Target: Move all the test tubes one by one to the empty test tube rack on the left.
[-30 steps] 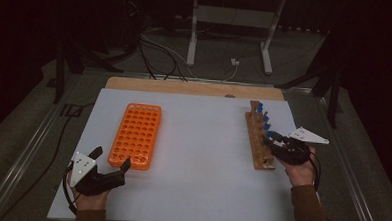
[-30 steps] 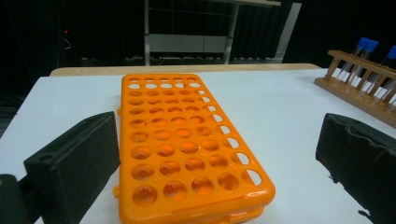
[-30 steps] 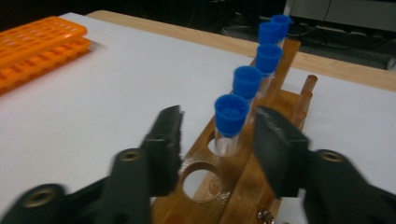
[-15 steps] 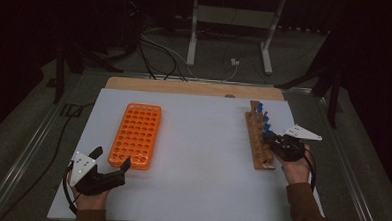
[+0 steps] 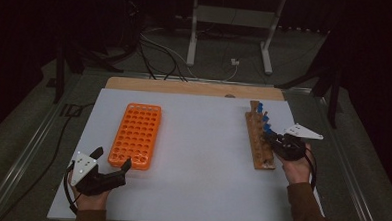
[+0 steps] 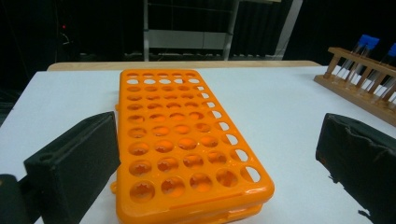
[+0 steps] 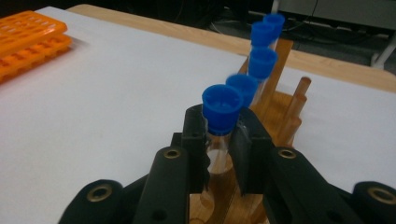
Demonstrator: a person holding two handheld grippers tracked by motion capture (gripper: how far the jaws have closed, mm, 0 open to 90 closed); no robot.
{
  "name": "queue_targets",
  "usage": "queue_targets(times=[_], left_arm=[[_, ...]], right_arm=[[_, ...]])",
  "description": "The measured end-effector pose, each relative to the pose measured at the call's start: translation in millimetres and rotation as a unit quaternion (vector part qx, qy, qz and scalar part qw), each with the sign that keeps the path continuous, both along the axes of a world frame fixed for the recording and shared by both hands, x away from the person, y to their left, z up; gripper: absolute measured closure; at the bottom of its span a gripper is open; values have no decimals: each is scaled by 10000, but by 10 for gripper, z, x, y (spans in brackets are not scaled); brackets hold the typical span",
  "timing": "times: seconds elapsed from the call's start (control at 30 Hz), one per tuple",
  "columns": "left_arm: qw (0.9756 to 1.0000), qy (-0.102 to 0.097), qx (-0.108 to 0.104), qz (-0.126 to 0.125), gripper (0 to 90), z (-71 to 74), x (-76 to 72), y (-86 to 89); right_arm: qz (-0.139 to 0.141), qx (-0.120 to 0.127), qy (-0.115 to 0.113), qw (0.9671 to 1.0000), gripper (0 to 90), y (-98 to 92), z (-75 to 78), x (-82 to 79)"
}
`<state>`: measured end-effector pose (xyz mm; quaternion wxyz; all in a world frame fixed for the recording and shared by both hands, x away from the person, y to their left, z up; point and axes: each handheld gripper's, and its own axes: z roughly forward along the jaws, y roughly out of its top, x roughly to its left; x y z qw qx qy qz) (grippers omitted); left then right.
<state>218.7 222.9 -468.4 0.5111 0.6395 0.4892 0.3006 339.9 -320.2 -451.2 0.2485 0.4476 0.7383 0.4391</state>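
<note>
Tube point(image 7: 219, 128) nearest me in the wooden rack point(image 5: 259, 143) by the table's right edge: my right gripper point(image 7: 219, 140) just clamped it below the blue cap for lifting; my left gripper point(image 6: 215, 163) waits wide open, empty, at the orange rack point(image 6: 182, 144).

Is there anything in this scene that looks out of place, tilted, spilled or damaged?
Nothing stands out. The orange rack lies flat on the white table, its holes empty. The capped tubes stand in the wooden rack, and the right tongs grip the nearest tube.

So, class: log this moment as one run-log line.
right tool: shut on blue-capped tube | tube: in wooden rack | left tool: open, near orange rack
</note>
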Motion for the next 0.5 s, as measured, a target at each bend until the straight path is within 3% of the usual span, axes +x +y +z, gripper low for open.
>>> queue_targets(times=[0.5], left_arm=[[9996,149,255,-37,7,3,35,-76]], right_arm=[[-23,-30,-112,9999,771,-52,307,-19]])
